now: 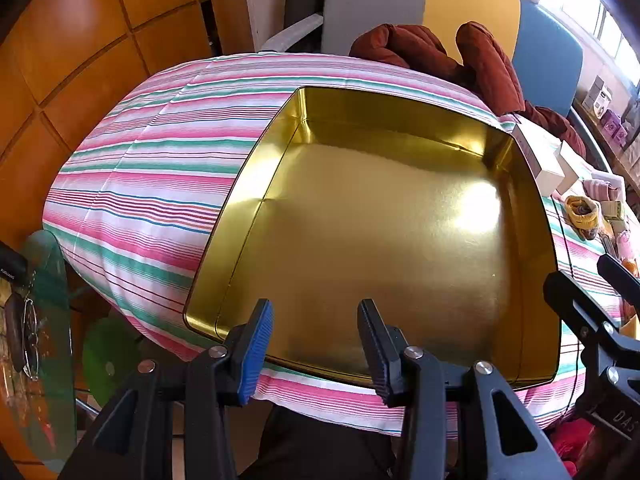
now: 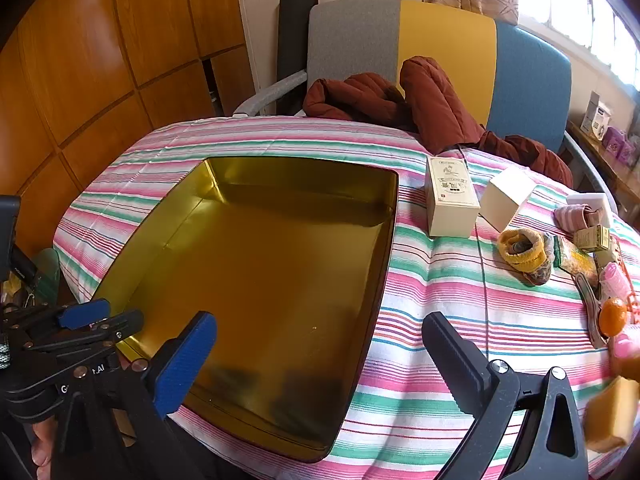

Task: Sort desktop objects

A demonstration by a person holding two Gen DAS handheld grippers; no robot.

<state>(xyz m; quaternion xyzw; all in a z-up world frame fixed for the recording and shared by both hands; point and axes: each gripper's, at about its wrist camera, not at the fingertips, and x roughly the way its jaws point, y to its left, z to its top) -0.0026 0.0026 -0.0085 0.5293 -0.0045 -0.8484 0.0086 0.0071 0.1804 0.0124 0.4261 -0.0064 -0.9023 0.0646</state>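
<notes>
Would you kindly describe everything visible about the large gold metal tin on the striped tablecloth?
The large gold metal tin is a shallow rectangular tray with rounded corners, low upright walls, a rolled rim and a shiny, reflective inside. It is open and holds nothing. It lies flat on the pink, green and white striped tablecloth, its near edge close to the table's front. Neither gripper touches it; the boxes stand apart, to its right.

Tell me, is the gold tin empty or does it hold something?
Empty. The gold tin shows only its bare shiny floor in both views.
</notes>
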